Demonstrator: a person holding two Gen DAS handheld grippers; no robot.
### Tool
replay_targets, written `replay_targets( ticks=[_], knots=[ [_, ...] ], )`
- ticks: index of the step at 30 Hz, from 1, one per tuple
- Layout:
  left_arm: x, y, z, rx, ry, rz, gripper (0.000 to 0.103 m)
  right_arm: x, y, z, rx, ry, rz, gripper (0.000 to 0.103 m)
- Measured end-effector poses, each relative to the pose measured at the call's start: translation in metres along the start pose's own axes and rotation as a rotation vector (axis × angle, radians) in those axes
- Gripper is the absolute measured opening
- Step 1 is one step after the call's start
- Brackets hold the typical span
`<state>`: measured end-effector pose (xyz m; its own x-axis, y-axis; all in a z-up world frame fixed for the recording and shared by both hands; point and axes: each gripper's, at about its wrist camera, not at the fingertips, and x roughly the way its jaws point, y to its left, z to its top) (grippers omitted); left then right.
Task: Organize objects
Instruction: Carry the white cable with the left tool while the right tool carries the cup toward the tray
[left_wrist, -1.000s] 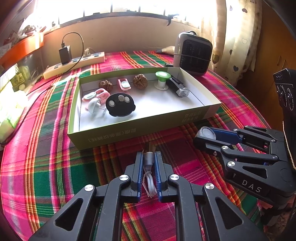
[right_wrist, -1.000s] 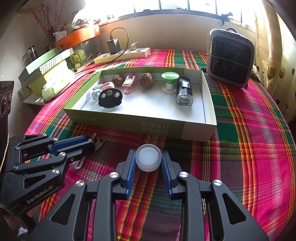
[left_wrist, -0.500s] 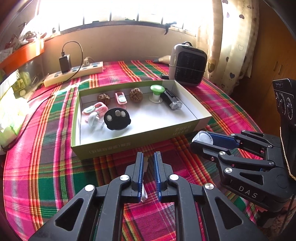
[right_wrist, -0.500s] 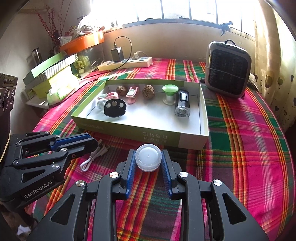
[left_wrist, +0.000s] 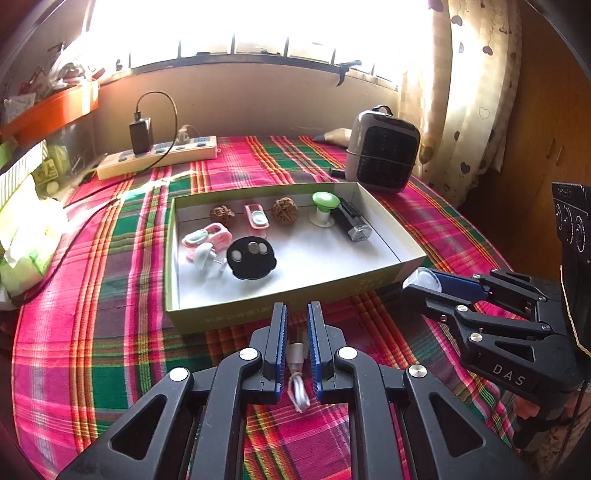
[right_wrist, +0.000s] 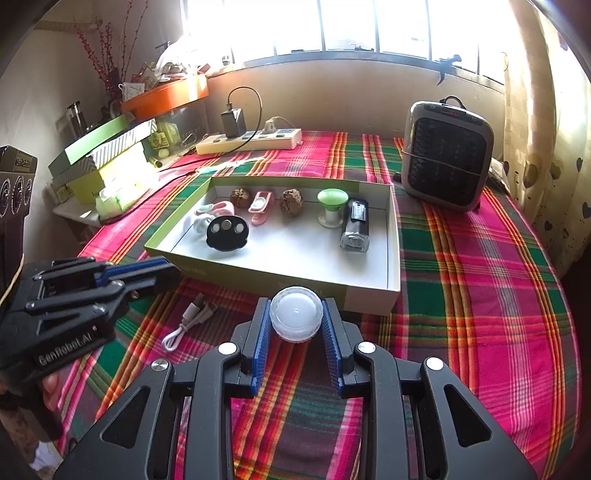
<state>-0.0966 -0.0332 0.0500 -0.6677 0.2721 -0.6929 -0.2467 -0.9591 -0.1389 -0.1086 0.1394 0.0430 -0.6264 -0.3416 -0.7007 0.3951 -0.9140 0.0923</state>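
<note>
Fingers on the right (right_wrist: 260, 332) squeeze a round white cap (right_wrist: 296, 314); left fingers (left_wrist: 277, 332) are closed above a white cable (right_wrist: 188, 321).

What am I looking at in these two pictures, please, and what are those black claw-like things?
There is no robot: a person holds a black two-finger gripper in each hand, and each gripper carries a wide-angle camera looking along its fingers. One picture is from the left gripper, the other from the right gripper. Each view also shows the other gripper at its side. On the plaid tablecloth stands an open green box holding small items. The right gripper clamps a small round white jar. The left one is shut, and a white cable appears to lie on the cloth below it.
</note>
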Motion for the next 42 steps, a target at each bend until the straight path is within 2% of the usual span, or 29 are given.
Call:
replay_targets(
  ticks=[6,8,10,14,22,29,34,42],
  knots=[
    [0.000,0.019,-0.005,-0.028,0.024,0.009,0.010,0.003,0.000,-0.002,0.008,0.008,0.007,0.029],
    [0.005,0.018,-0.008,-0.024,0.053,-0.021,0.013,0.005,0.000,-0.003,0.009,0.014,0.010,0.029],
    [0.009,0.013,-0.013,-0.011,0.075,-0.025,0.022,0.007,0.000,-0.004,0.011,0.018,0.012,0.029],
    [0.022,0.005,-0.021,-0.001,0.130,-0.062,0.027,0.008,-0.001,-0.005,0.013,0.021,0.009,0.029],
    [0.034,-0.004,-0.023,0.021,0.163,-0.033,0.027,0.008,-0.002,-0.005,0.018,0.022,0.005,0.029],
    [0.037,-0.009,-0.022,0.047,0.159,0.003,0.026,0.008,-0.001,-0.006,0.015,0.023,0.006,0.029],
    [0.038,-0.010,-0.023,0.057,0.155,0.039,0.013,0.009,0.000,-0.007,0.017,0.025,0.005,0.029],
    [0.036,-0.008,-0.021,0.053,0.152,0.040,0.012,0.008,0.001,-0.007,0.014,0.023,0.003,0.029]
  ],
)
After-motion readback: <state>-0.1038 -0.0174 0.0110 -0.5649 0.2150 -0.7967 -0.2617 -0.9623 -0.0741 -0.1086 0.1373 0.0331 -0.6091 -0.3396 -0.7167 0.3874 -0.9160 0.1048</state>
